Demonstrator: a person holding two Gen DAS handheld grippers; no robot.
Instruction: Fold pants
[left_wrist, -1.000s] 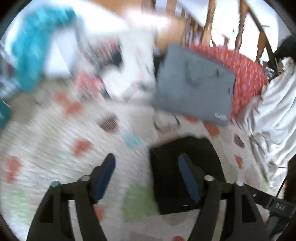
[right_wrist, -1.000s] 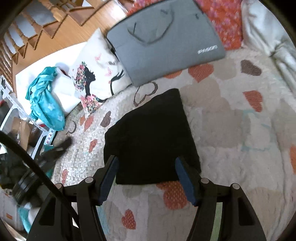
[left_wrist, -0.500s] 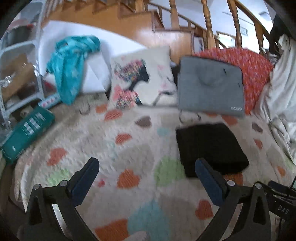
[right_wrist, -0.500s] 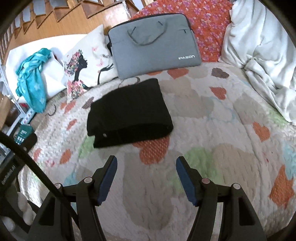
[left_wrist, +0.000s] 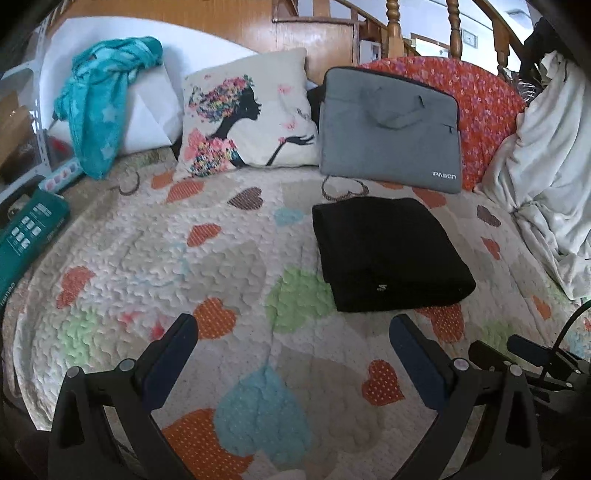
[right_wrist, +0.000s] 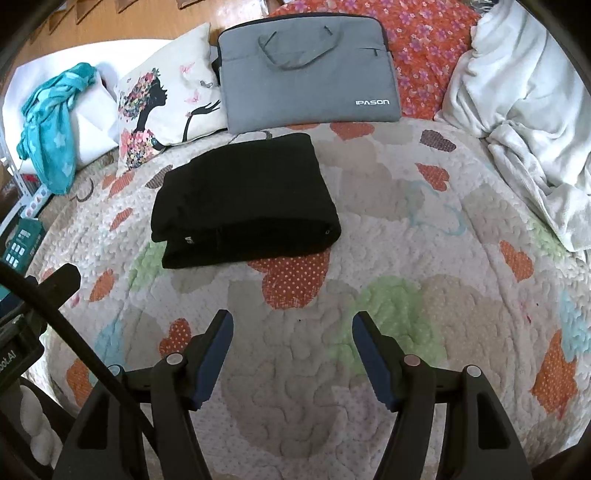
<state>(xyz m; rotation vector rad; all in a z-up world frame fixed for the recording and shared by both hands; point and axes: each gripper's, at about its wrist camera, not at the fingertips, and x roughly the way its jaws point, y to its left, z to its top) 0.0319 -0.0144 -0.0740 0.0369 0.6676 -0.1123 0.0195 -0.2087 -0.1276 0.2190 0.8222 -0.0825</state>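
While the black pants (right_wrist: 243, 199) lie folded into a thick, flat square on the heart quilt (right_wrist: 388, 302), both grippers hang above the quilt and touch nothing. The left gripper (left_wrist: 293, 336) has its two blue-padded fingers spread wide, with only quilt showing between them. The right gripper (right_wrist: 291, 328) is spread wide too, and it holds nothing.

The pants sit near the far end of the bed, apart from both grippers. In the left view they (left_wrist: 388, 254) are ahead and to the right of the fingers. In the right view they are ahead and a bit to the left. A small white tag shows on the near edge of the pants.

Just behind the pants a gray laptop bag (right_wrist: 306, 70) leans back against a red flowery pillow (right_wrist: 424, 48). The bag looks zipped shut, so what is inside cannot be seen. Its handles lie flat on its front, and it has white letters in one corner.

Beside the bag is a white cushion (left_wrist: 251, 114) with a picture of a lady with flowers in her hair. Past that, a teal cloth with stars (left_wrist: 99, 99) is draped over a white block. A rumpled white blanket (right_wrist: 528, 103) is piled along the right side of the bed. A green box (left_wrist: 26, 236) sits at the left edge of the quilt, and what is in it cannot be seen.
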